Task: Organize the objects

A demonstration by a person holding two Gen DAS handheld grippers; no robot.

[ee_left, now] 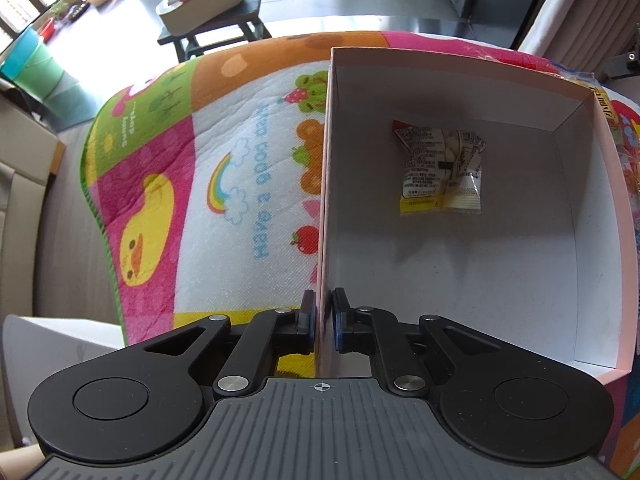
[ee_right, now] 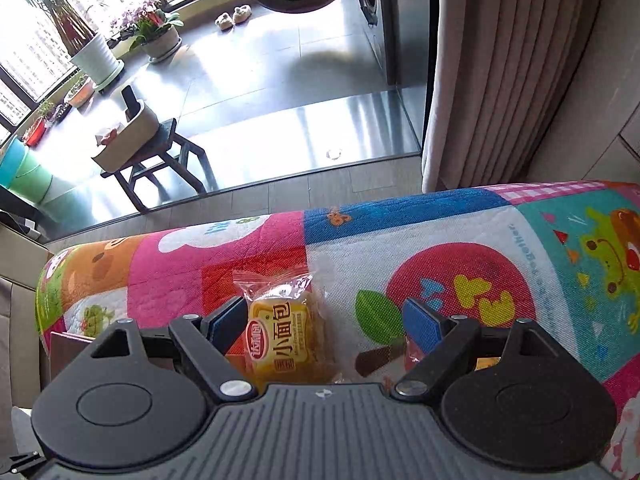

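One box (ee_left: 460,272), one packet (ee_left: 440,168) inside. Left fingers (ee_left: 323,312) clamp box wall. Right fingers (ee_right: 324,320) wide; one bun (ee_right: 286,336) between, nearer 9 o'clock pad.

L wrist cam: sits low, right at the near left wall of the white box (ee_left: 460,264), looking fwd/down along that wall, close in. R wrist cam: to the box's right, close above the cartoon mat (ee_right: 460,248), facing fwd toward the balcony beyond the box. Shared: the mat, the dark stool (ee_left: 216,28) w/ tray, green tubs (ee_right: 24,176) far beyond the box.
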